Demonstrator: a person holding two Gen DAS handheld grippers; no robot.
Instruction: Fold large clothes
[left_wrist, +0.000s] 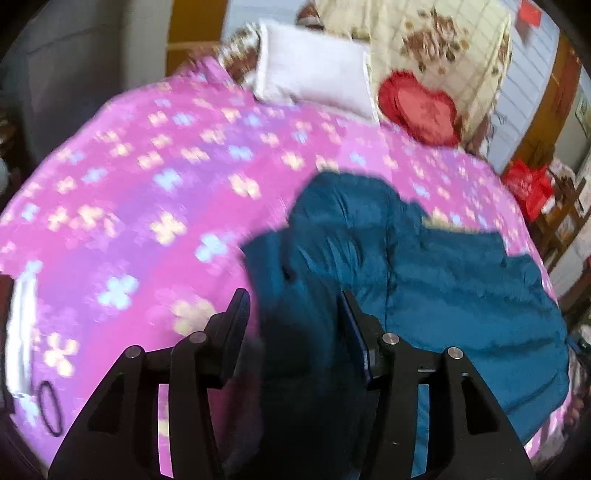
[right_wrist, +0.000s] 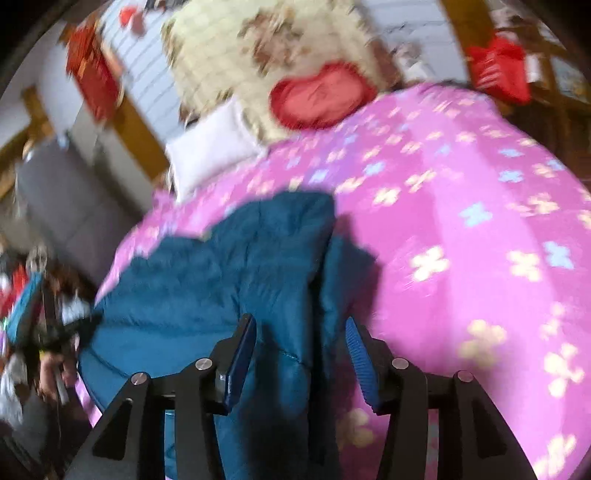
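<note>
A teal padded jacket (left_wrist: 424, 280) lies bunched on a pink flowered bedspread (left_wrist: 147, 192). My left gripper (left_wrist: 293, 306) is open above the jacket's left edge, with dark fabric lying between its fingers. In the right wrist view the same jacket (right_wrist: 207, 280) lies at the bed's left side. My right gripper (right_wrist: 301, 332) is open, and a fold of the jacket runs between its fingers. Both views are blurred by motion.
A white pillow (left_wrist: 314, 70), a red heart cushion (left_wrist: 421, 107) and a folded floral quilt (left_wrist: 436, 44) sit at the head of the bed. A black hair tie (left_wrist: 50, 408) lies near the bed's front left. Red bags (left_wrist: 528, 184) and shelves stand at the right.
</note>
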